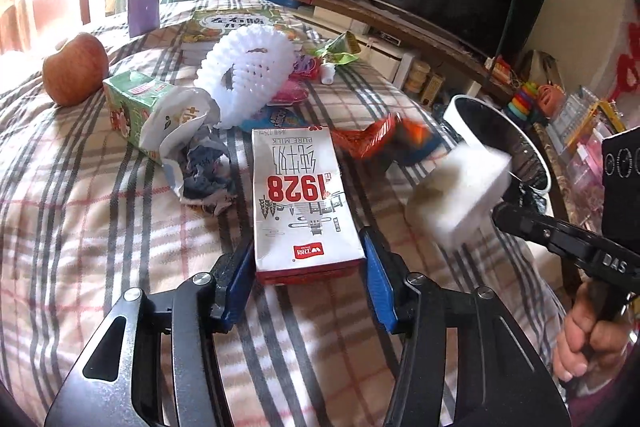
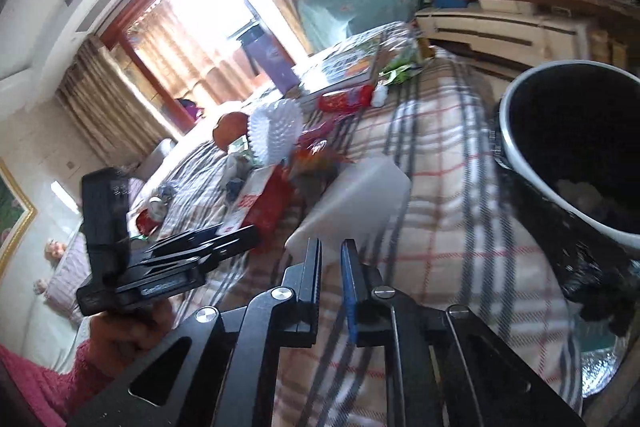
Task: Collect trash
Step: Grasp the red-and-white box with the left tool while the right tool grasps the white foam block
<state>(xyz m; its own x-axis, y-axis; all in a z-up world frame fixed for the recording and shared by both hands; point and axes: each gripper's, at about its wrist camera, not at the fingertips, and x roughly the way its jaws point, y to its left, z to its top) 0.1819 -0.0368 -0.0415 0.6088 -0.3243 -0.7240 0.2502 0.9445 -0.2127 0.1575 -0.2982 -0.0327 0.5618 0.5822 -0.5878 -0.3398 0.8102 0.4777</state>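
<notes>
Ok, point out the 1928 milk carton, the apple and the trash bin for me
milk carton [image 1: 306,203]: left wrist view, middle of its printed top face.
apple [image 1: 76,69]: left wrist view, centre of its red skin.
trash bin [image 2: 524,183]: right wrist view, near part of its white rim.

Milk carton [image 1: 306,203] on blanket [image 1: 100,227], crumpled wrapper [image 1: 192,147] left, bin [image 1: 508,143] right, apple [image 1: 76,69] far left.

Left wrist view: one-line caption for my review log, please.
Left gripper open astride a milk carton on the plaid cloth, while the right gripper carries a white box toward the bin.
</notes>
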